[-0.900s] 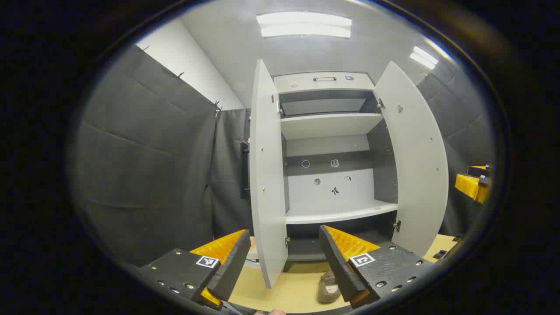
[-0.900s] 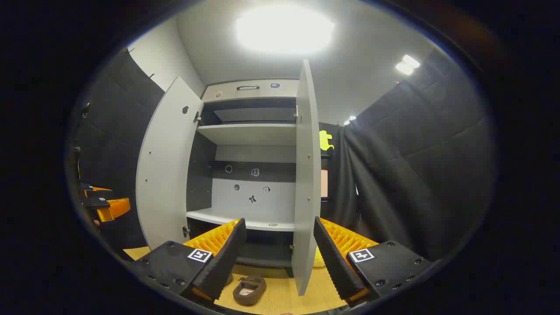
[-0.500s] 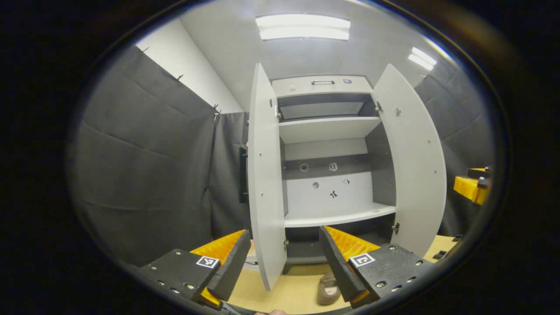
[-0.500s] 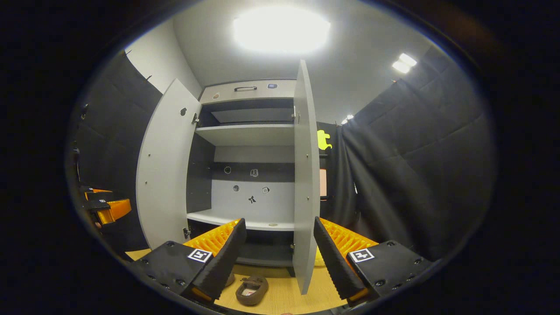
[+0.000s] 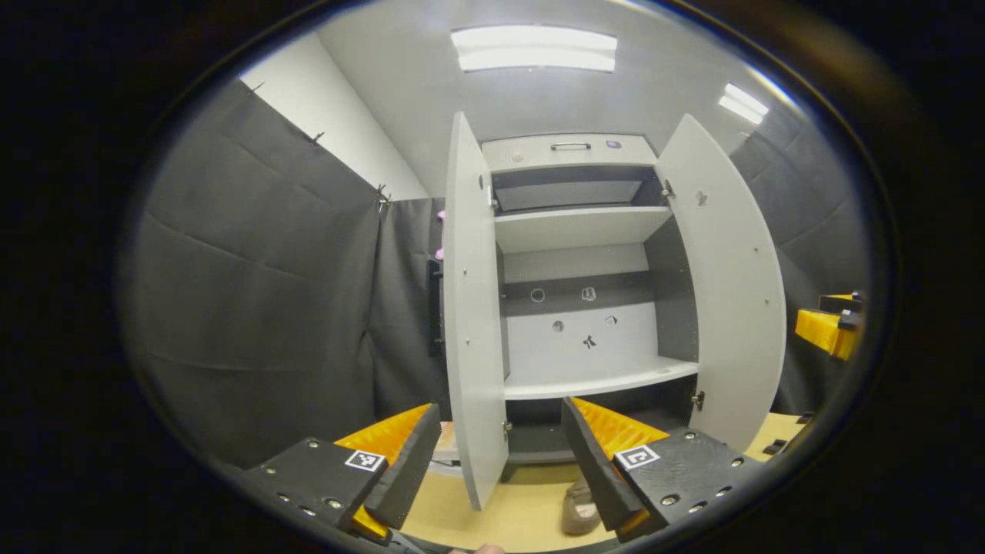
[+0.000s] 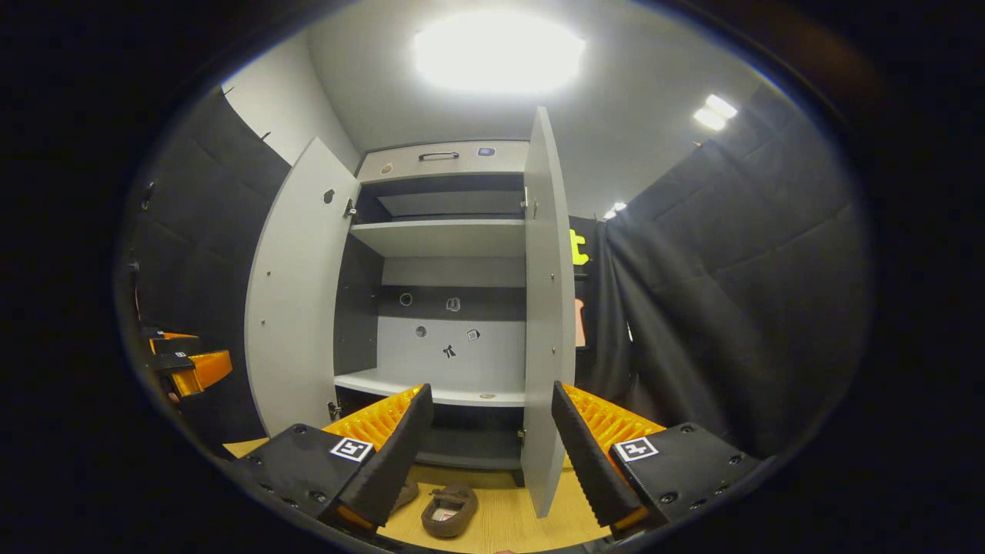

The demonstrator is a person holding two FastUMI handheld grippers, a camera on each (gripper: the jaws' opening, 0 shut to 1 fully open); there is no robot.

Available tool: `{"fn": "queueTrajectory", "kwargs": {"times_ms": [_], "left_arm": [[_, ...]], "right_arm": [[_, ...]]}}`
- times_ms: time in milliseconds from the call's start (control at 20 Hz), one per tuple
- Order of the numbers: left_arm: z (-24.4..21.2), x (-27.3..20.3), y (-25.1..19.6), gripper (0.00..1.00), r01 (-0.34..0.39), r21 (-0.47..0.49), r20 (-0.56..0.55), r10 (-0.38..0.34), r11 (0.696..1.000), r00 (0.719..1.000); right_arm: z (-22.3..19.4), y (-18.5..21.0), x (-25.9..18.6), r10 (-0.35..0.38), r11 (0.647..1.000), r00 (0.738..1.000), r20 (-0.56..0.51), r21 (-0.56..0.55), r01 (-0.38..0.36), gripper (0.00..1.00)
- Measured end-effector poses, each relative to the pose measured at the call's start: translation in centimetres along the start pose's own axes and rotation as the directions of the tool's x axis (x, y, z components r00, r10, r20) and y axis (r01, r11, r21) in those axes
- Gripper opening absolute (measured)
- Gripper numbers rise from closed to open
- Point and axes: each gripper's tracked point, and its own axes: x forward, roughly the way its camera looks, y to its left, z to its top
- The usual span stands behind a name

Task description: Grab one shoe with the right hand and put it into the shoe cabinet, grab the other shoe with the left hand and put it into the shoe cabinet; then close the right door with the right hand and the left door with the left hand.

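Observation:
A grey shoe cabinet (image 5: 585,231) (image 6: 450,238) stands with both doors swung wide, its shelves bare. The left door (image 5: 469,308) (image 6: 296,292) and right door (image 5: 731,285) (image 6: 548,308) stand edge-on or angled toward me. A brown shoe (image 6: 449,509) lies on the wooden floor in front of the cabinet, with part of a second shoe (image 6: 406,492) beside it behind a finger. In the left gripper view a brown shoe (image 5: 577,514) peeks out by my right finger. My left gripper (image 5: 500,450) is open and empty. My right gripper (image 6: 492,431) is open and empty, above the shoes.
Black cloth walls close in on both sides. The wooden floor (image 6: 500,523) (image 5: 523,515) runs in front of the cabinet. The right gripper (image 5: 827,327) shows at the far right of the left gripper view, the left gripper (image 6: 188,362) at the far left of the right gripper view.
Both views have shifted slightly, the cabinet drifting a little right in each. The shoes sit a bit farther right in the right gripper view. Both grippers stay open.

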Motion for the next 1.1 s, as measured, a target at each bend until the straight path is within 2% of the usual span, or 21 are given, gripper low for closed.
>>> {"fn": "queueTrajectory", "kwargs": {"times_ms": [250, 650, 850, 1100], "left_arm": [[-0.3, -0.2, 1.0, 0.92, -0.021, -0.012, 0.002, 0.021, 1.000, 1.000], [-0.7, 0.5, 3.4, 0.92, -0.111, 0.004, -0.015, 0.111, 0.994, 0.994], [-1.4, 0.7, 5.1, 0.92, -0.170, 0.020, -0.023, 0.171, 0.985, 0.985], [-2.1, 1.0, 6.4, 0.92, -0.228, 0.024, -0.045, 0.229, 0.973, 0.972]], "right_arm": [[-1.3, 1.4, 1.8, 0.023, 1.000, 0.999, -0.047, -0.002, -0.023, 0.98], [-6.1, 4.2, 6.2, 0.111, 0.993, 0.984, -0.136, 0.053, -0.105, 0.98], [-10.5, 5.3, 9.1, 0.137, 0.990, 0.962, -0.236, 0.069, -0.124, 0.98], [-16.3, 6.6, 11.9, 0.173, 0.985, 0.913, -0.371, 0.069, -0.158, 0.97]]}}
